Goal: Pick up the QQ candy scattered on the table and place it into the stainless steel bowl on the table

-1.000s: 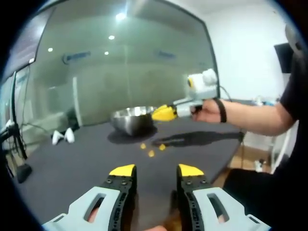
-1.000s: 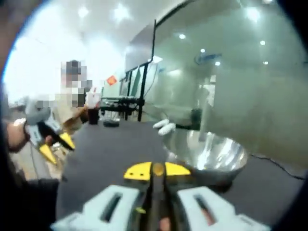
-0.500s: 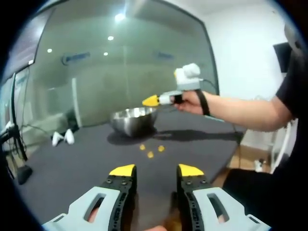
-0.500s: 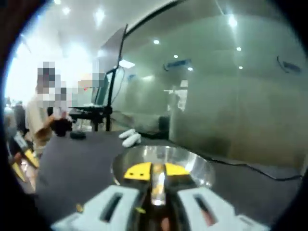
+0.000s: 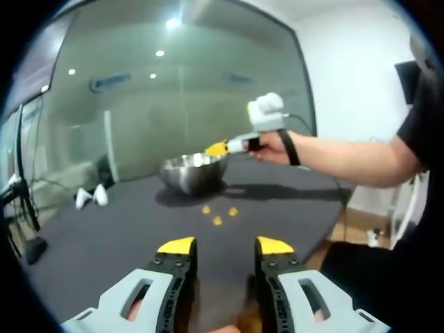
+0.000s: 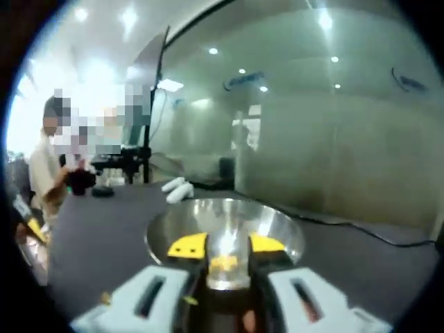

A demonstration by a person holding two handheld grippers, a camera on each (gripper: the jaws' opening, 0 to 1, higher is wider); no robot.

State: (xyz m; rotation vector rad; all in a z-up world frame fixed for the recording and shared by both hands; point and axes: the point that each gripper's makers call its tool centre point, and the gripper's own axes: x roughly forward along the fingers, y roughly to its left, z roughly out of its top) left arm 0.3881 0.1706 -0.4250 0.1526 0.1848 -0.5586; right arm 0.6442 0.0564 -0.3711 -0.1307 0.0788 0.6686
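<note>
The stainless steel bowl point(image 5: 193, 172) stands at the far side of the dark table point(image 5: 104, 243). Three yellow QQ candies lie in front of it, close together: one point(image 5: 206, 209), another point(image 5: 218, 220) and a third point(image 5: 233, 211). My left gripper point(image 5: 226, 246) hovers open over the near table with nothing between its jaws. A hand holds my right gripper point(image 5: 218, 148) just above the bowl's right rim. In the right gripper view, my right gripper point(image 6: 227, 245) is open over the bowl point(image 6: 277, 229). A yellow candy point(image 6: 223, 263) shows in the gap, loose from the jaws.
Two white objects point(image 5: 91, 198) lie at the table's far left, also seen beside the bowl point(image 6: 175, 189). A glass wall runs behind the table. A stand point(image 5: 21, 208) rises at the left. The table's edge point(image 5: 333, 225) falls off at the right. A person point(image 6: 52, 173) stands beyond the table.
My right gripper went from shut to open over the bowl, letting the yellow candy go. It also dropped slightly toward the rim. The left gripper has stayed put.
</note>
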